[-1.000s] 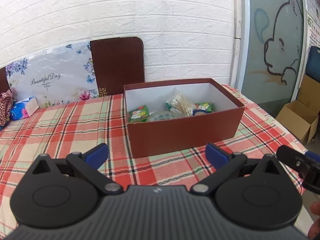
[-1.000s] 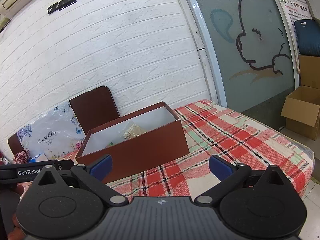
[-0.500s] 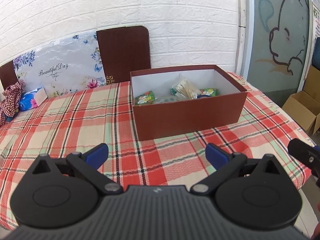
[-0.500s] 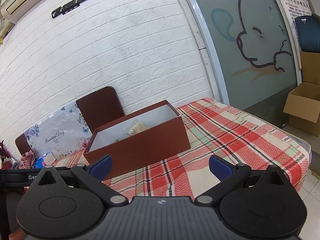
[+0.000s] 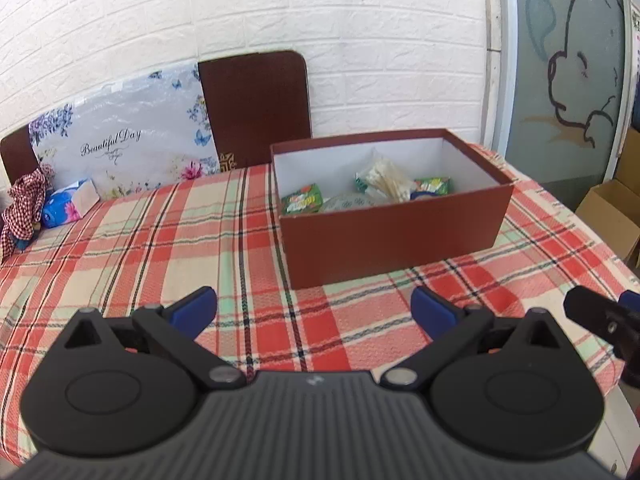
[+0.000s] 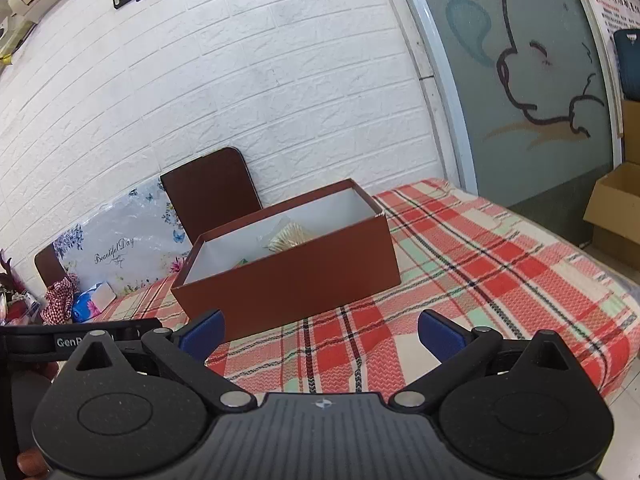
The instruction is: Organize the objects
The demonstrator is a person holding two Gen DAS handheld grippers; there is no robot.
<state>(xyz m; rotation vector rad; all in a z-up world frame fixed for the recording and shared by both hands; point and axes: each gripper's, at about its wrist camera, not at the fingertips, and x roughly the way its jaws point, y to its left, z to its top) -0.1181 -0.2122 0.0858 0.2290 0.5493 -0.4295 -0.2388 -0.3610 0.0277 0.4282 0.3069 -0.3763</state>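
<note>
An open brown box (image 5: 394, 236) stands on the plaid tablecloth (image 5: 160, 248). Inside it lie green packets (image 5: 302, 199), a bag of cotton swabs (image 5: 386, 178) and a round patterned item (image 5: 348, 204). The box also shows in the right wrist view (image 6: 296, 276), its contents mostly hidden by the near wall. My left gripper (image 5: 314, 308) is open and empty, held back near the table's front edge. My right gripper (image 6: 320, 332) is open and empty, to the right of the left one and in front of the box.
The box's brown lid (image 5: 254, 108) and a floral "Beautiful Day" bag (image 5: 120, 148) lean on the white brick wall. A blue tissue pack (image 5: 68, 204) and a checked cloth (image 5: 24, 208) lie far left. Cardboard boxes (image 6: 616, 208) stand on the floor right of the table.
Both grippers have drawn back and risen away from the box, which now looks smaller and farther. Both stay open and empty.
</note>
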